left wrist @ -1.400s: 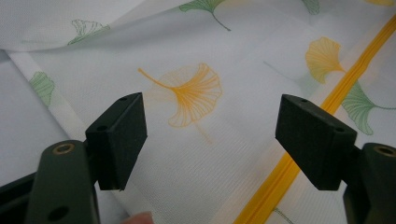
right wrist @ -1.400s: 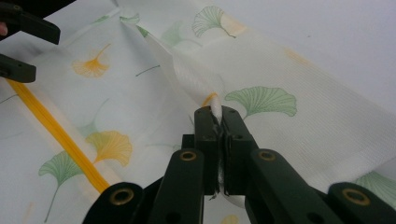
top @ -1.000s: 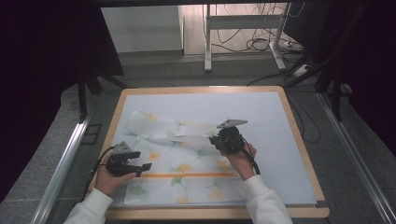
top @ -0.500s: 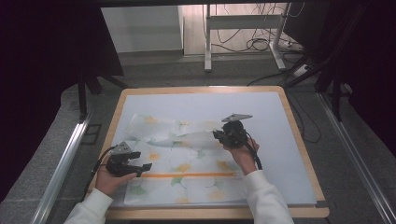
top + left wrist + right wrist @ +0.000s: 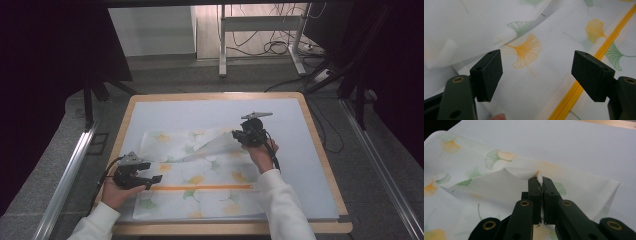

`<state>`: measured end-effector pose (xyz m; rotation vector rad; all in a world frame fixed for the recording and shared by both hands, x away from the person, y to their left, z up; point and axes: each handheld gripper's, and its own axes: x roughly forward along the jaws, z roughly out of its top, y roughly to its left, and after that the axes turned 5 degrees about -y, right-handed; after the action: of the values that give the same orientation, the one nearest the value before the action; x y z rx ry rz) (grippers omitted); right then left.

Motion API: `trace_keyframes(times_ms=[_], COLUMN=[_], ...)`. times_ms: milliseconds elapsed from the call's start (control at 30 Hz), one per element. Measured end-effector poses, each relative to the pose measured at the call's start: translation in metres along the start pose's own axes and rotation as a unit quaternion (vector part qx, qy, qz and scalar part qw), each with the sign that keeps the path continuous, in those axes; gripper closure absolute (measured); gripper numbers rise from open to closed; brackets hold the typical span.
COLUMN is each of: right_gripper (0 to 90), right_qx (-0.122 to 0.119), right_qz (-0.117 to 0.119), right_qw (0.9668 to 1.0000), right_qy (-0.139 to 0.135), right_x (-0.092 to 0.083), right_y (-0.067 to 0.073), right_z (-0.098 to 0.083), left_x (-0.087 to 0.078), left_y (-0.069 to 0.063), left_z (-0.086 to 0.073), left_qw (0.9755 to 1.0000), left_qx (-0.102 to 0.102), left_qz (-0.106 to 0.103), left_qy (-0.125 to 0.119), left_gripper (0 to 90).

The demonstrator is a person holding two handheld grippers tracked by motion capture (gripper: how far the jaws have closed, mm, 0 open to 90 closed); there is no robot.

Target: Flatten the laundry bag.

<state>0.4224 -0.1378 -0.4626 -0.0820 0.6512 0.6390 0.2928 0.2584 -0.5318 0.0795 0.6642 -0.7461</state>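
One cloth (image 5: 200, 175) is spread on the table (image 5: 320, 200), over the near left part of its pale mat (image 5: 300, 165). The cloth is thin and white, printed with yellow and green fan-shaped leaves, and one yellow stripe (image 5: 200, 188) is seen running across it, parallel to the near edge of the table. It looks like a zip, though that cannot be told for sure. Whether the cloth is a bag with anything inside cannot be told.

Two grippers are counted, one in each hand. The right gripper (image 5: 240, 136) is held above the middle of the table, and its jaws are closed on a fold of the cloth; in the right gripper view the white fabric is pinched tightly between the two pads (image 5: 541, 185). From that grip a flap (image 5: 215, 147) of the cloth is raised off the mat and turned over, so that its plain white underside is shown.

The left gripper (image 5: 150, 181) is held low at the near left part of the table, at the left end of the stripe. Its jaws are spread wide, with nothing gripped; in the left gripper view the cloth (image 5: 536, 82) and the stripe (image 5: 574, 95) are seen lying flat beneath the gap between them.
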Motion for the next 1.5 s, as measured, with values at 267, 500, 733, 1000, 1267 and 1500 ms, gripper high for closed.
trace_keyframes(times_ms=[267, 500, 733, 1000, 1267, 1500], right_gripper=[86.5, 86.5, 86.5, 86.5, 86.5, 86.5], right_qx=[0.012, 0.035, 0.057, 0.073, 0.088, 0.099], right_qz=[-0.013, -0.019, -0.025, -0.036, -0.043, -0.052], right_qw=[0.9998, 0.9992, 0.998, 0.9966, 0.995, 0.9935], right_qy=[-0.003, -0.003, -0.006, -0.01, -0.019, -0.02], right_x=[0.008, 0.016, 0.024, 0.031, 0.036, 0.037], right_y=[-0.013, -0.024, -0.034, -0.043, -0.053, -0.062], right_z=[0.003, 0.0, -0.002, -0.005, -0.007, -0.008], left_x=[0.001, 0.001, 0.001, 0.001, 0.001, 0.001], left_y=[-0.001, -0.001, 0.0, 0.0, 0.0, 0.0], left_z=[0.0, -0.001, -0.001, -0.001, -0.001, -0.001], left_qw=[1.0, 1.0, 1.0, 1.0, 1.0, 1.0], left_qx=[0.0, 0.0, -0.001, -0.002, -0.002, -0.002], left_qz=[0.0, 0.0, 0.0, 0.0, -0.001, -0.001], left_qy=[0.001, 0.002, 0.001, 0.001, 0.003, 0.001], left_gripper=[24.6, 24.6, 24.6, 24.7, 24.7, 24.7])
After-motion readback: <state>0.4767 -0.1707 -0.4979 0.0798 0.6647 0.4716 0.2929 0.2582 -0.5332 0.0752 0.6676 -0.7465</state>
